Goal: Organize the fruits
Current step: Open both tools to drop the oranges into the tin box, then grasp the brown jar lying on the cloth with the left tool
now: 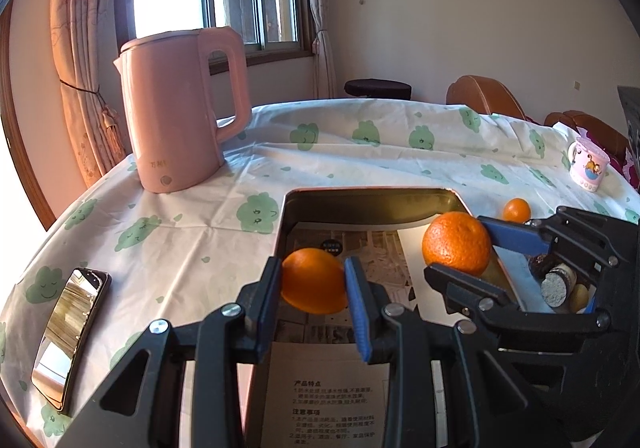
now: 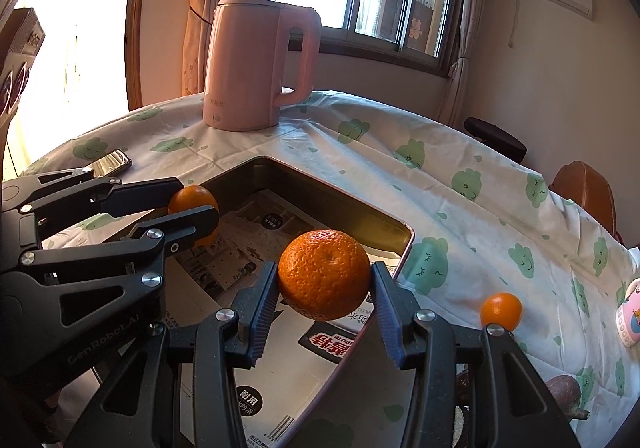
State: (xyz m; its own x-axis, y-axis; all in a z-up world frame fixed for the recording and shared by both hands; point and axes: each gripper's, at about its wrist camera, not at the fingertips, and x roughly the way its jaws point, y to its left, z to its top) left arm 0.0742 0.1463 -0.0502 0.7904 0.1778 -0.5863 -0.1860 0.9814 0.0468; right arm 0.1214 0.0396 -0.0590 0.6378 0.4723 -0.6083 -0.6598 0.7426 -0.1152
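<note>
- The left tool (image 1: 314, 284) is clamped on a smooth orange (image 1: 314, 280), its blue pads pressing both sides, held over the near left part of the metal tray (image 1: 372, 196).
- The right tool (image 2: 324, 288) is clamped on a larger, dimpled orange (image 2: 324, 274), held over the tray's right side near the rim.
- The tray sits on the counter (image 1: 192, 232), which is covered by a cloth with green prints, and is lined with printed paper (image 1: 332, 400); both fruits appear to hang just above that lining, not yet set down.
- To do this step well, I would lower each orange until it rests on the paper before parting the pads, so that neither drops or rolls.
- Keep the two tools apart in the tray; they are close beside each other, and a sideways drift could knock one fruit against the other tool.
- Part the pads slowly, since round fruit on smooth paper may roll toward the tray wall.
- A small orange (image 2: 501, 310) waits on the cloth outside the tray, to its right, near a patterned mug (image 1: 588, 164); it looks like the next fruit to bring in.
- The pink kettle (image 1: 180, 108) and a phone (image 1: 70, 336) stand well clear of the tray.
</note>
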